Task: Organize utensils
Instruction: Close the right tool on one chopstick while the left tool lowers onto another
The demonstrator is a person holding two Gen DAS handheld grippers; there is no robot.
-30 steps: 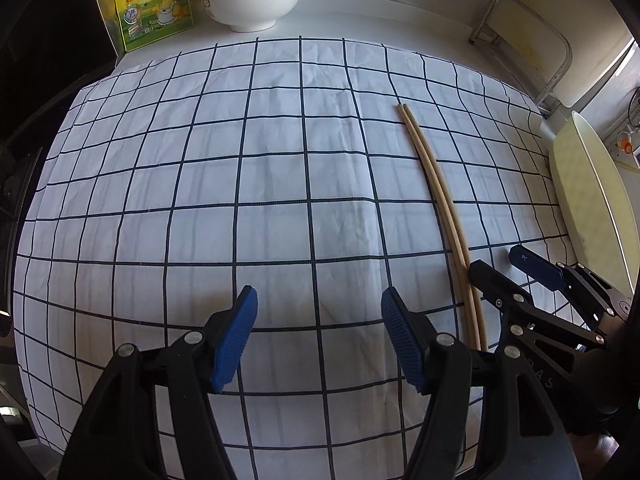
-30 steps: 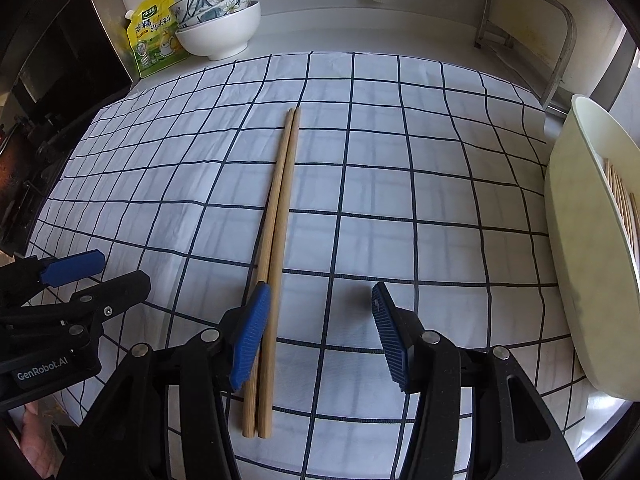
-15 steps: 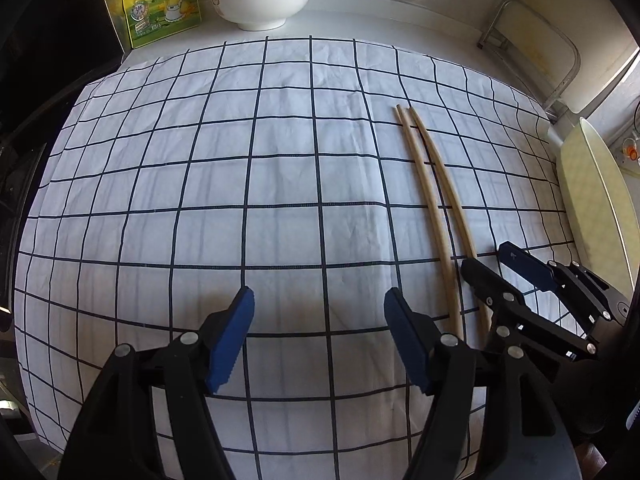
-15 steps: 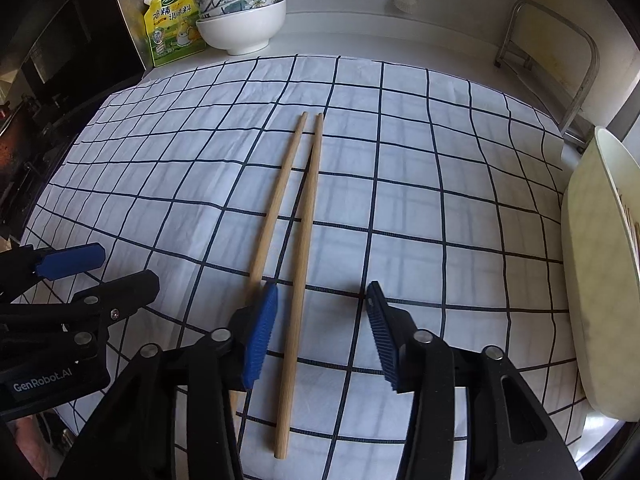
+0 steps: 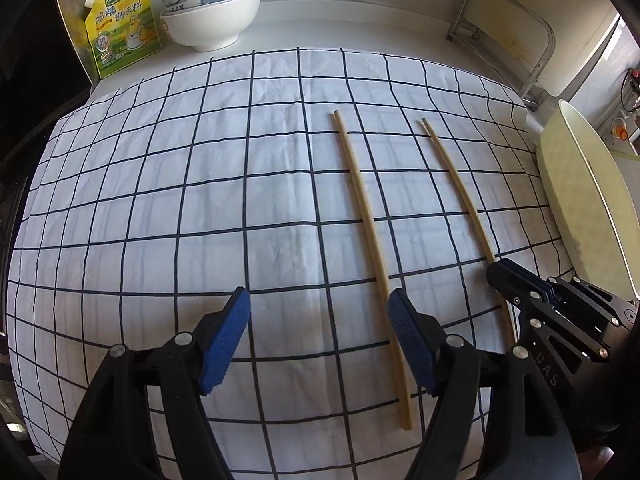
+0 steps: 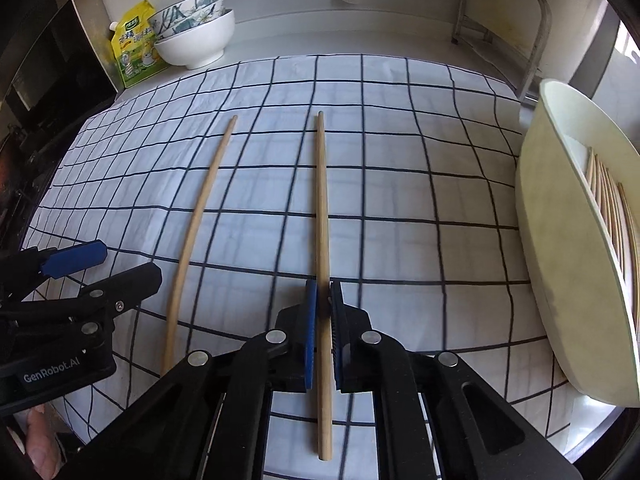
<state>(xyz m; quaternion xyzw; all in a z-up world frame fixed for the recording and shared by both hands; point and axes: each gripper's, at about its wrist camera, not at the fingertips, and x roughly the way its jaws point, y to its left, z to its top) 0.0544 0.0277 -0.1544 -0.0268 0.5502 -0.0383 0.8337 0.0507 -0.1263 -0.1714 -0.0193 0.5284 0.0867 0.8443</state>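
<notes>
R gripper (image 6: 323,320) has just closed, jaws pinched on the right chopstick (image 6: 321,208) near its thick end, stick running straight ahead over the checked cloth (image 6: 400,200). L gripper (image 5: 318,340) has been opening, jaws wide, nothing between; the left chopstick (image 5: 366,224) lies just outside its right pad, flat on cloth, well apart from its mate. Sticks look light, stiff, thin wood, prob smooth, so may pivot in a pinch; a hold nearer mid-length seems steadier. Cream tray (image 6: 560,280) w/ more sticks at right edge, likely the drop spot.
</notes>
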